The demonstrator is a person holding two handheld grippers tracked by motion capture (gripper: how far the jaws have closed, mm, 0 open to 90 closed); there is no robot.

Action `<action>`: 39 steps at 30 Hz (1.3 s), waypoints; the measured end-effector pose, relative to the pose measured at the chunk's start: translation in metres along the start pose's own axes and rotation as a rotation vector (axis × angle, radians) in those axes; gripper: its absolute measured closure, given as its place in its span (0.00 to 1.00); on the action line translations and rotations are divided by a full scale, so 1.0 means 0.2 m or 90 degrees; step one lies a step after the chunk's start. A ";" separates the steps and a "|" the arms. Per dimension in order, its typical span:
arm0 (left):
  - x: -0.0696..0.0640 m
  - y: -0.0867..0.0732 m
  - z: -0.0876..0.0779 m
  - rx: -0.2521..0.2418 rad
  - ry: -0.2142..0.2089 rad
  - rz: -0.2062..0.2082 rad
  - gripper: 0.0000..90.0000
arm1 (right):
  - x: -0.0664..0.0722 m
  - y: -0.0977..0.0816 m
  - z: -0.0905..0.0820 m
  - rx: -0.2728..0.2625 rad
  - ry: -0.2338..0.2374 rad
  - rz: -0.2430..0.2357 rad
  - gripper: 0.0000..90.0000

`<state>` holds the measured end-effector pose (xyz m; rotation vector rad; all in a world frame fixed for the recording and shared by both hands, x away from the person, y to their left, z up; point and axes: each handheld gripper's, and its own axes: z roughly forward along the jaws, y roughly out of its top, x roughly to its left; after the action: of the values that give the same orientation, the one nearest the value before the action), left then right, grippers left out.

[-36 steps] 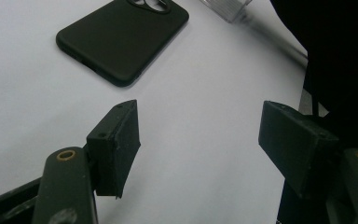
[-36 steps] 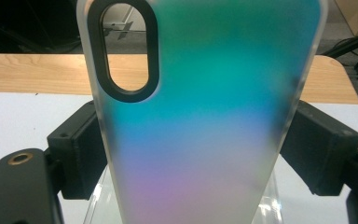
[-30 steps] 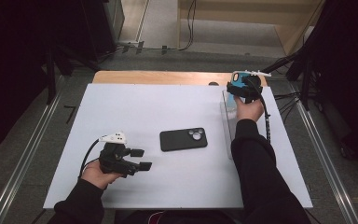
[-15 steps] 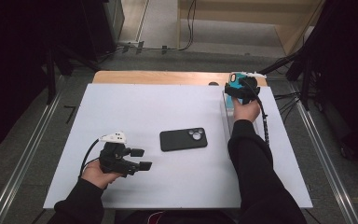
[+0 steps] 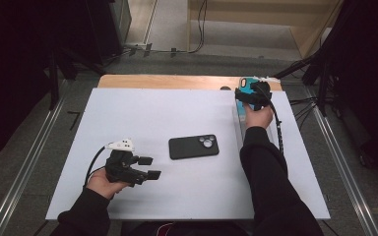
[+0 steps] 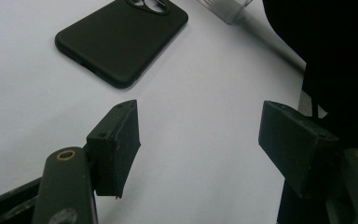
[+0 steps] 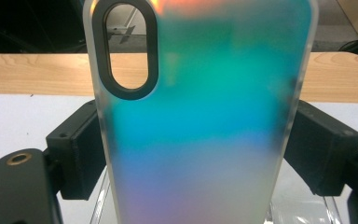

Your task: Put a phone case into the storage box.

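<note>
While the right tool clamps a frosted iridescent phone case, the left tool gapes near a matte black phone.

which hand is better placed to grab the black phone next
Left. The left gripper is open, empty and points at the black phone, while the right gripper is shut on the iridescent case.
</note>
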<state>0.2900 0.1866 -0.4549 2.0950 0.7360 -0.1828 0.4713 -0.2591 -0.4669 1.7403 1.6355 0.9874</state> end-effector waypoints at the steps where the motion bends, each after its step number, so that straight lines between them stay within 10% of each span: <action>1: 0.00 0.00 0.00 0.000 0.000 0.000 0.33 | 0.00 0.00 0.00 -0.002 0.001 0.002 0.16; 39: 0.00 0.00 0.00 0.001 0.000 0.002 0.33 | 0.01 0.00 -0.01 0.000 -0.026 -0.009 0.15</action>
<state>0.2901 0.1862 -0.4549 2.0977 0.7332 -0.1827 0.4698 -0.2579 -0.4651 1.7349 1.6203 0.9381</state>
